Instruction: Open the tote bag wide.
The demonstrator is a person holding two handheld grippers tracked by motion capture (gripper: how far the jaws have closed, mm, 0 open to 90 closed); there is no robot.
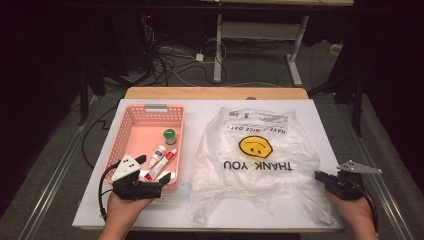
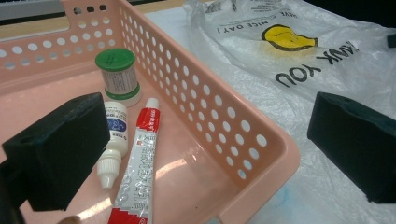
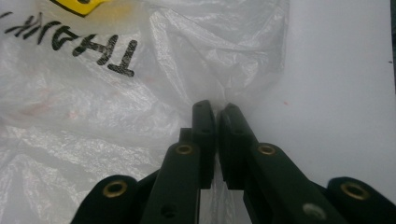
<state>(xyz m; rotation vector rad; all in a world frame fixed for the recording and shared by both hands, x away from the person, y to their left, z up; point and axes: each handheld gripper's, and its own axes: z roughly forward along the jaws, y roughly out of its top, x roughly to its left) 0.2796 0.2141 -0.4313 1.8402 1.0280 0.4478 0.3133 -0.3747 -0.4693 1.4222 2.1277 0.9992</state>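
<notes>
Both grippers are black. The left gripper (image 1: 153, 181) carries a white three-cornered plate with dark dots on top, and a black cable loops from its body near the person's bare left hand (image 1: 121, 206). Its jaws end in blocky, matt black pads. The right gripper (image 1: 318, 175) bears a grey three-cornered plate; its slim jaw arms show brass-coloured rivets and small round holes. No sleeves cover either forearm.

Clear smiley-printed plastic bag (image 1: 255, 165) lies crumpled flat beside basket (image 1: 131, 131).
</notes>
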